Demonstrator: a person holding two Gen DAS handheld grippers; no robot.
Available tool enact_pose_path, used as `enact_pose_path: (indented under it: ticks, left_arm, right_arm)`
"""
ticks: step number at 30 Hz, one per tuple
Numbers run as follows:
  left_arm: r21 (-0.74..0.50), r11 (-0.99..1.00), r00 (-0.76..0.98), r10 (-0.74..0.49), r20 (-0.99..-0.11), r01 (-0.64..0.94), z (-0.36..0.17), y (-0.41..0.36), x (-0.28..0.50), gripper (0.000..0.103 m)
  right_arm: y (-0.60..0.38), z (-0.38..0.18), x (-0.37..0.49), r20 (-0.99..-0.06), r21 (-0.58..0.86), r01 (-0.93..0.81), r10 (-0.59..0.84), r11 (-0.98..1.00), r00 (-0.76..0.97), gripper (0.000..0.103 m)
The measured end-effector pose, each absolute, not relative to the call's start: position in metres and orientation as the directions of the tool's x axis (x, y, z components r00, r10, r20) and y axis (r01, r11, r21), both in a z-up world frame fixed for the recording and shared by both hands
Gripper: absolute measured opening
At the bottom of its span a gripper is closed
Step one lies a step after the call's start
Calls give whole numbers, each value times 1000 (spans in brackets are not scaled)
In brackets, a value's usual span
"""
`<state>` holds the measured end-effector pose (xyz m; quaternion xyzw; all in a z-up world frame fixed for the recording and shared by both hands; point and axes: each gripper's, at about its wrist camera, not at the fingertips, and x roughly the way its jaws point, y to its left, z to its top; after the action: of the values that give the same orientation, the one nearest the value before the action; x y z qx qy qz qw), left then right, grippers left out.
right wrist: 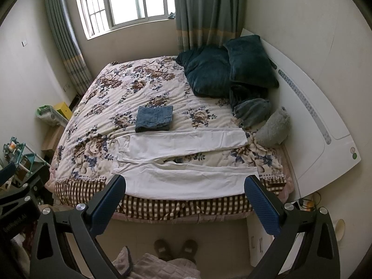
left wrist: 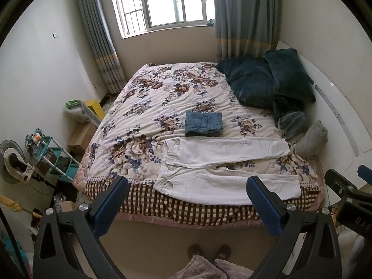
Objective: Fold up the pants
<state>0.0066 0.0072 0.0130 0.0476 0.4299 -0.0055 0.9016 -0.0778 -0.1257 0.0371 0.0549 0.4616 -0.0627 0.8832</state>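
- White pants [left wrist: 223,165] lie flat on the bed [left wrist: 148,107], close to the near edge, with both legs spread out to the right and the waist on the left.
- Blue jeans [left wrist: 203,124] sit folded in a neat square just behind the pants.
- Dark pillows [left wrist: 267,81] are piled at the far right, and a grey cushion [left wrist: 312,140] rests near the end of the far pant leg.
- Both tools hang in the air in front of the bed, above the floor, not touching any cloth.
- On the left gripper [left wrist: 187,203] the two blue fingers stand wide apart and hold nothing.
- On the right gripper [right wrist: 186,201] the fingers are spread wide too, also with nothing between them.
- I think no fold has started yet; the pants are still fully laid out.
- The near leg lies right along the edge of the bed, so a careless tug could slide it off to the floor.
- Pinching only the top layer could leave the bottom layer behind and make a messy fold.
- The cloth already has wrinkles, so folding without pulling it smooth could trap bumps inside.
- Swinging a leg too far back could knock the jeans out of shape.
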Motion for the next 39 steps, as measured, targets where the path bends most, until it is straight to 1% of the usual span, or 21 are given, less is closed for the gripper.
enact_pose_path:
  ticks: [14,27,31,39]
  left_arm:
    - [83,995,631,32,-775,51,12,7,6,103]
    - [74,997,638,38,-769,30,11,7,13,103]
    - [72,997,642,50,-765,8,1,-3,29,103]
    - [138,988,611,154,-777,-73,-51,-21,75,103]
  right_arm:
    - [-125,36,-80,-822,46,163,-56,986,567,103]
    - [-137,38,-56,-822,70,157,-32,985,568,103]
    - [-151,23,-44,-817,74,167,-36,983,575,103]
    - [-187,-38,20,-820,134,171,13,976,572,103]
